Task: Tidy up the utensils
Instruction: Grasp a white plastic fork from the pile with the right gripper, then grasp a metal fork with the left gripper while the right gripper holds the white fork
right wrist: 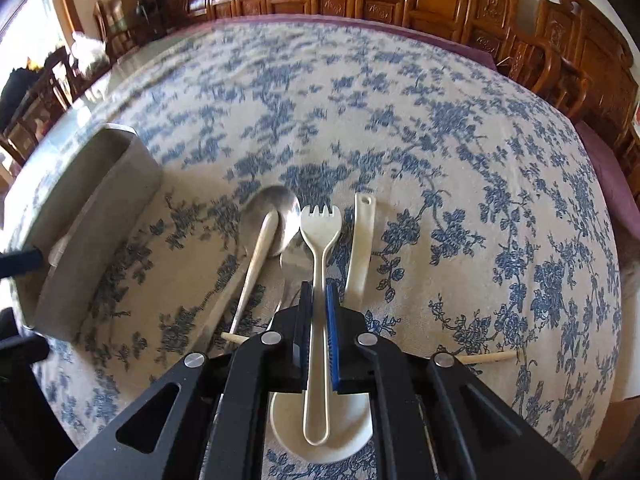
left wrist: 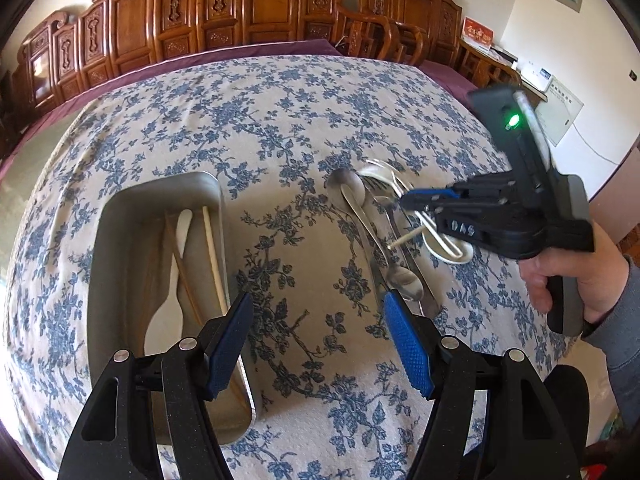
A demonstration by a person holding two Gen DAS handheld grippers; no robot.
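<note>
A metal tray (left wrist: 120, 208) on the floral tablecloth holds a white spatula (left wrist: 176, 264) and chopsticks (left wrist: 214, 256). My left gripper (left wrist: 316, 344) is open and empty, between the tray and the utensil pile. The pile has metal spoons (left wrist: 348, 190), a white ceramic spoon (right wrist: 360, 240) and a chopstick (right wrist: 488, 357). My right gripper (right wrist: 318, 292) is shut on the handle of a white plastic fork (right wrist: 320, 224), held over the pile. It also shows in the left wrist view (left wrist: 404, 199). The tray appears at left in the right wrist view (right wrist: 92, 216).
A blue floral cloth (left wrist: 280, 120) covers the round table. Carved wooden chairs (left wrist: 384, 36) and wooden panels (left wrist: 200, 12) stand behind the far edge. A side cabinet with boxes (left wrist: 536, 76) is at the right.
</note>
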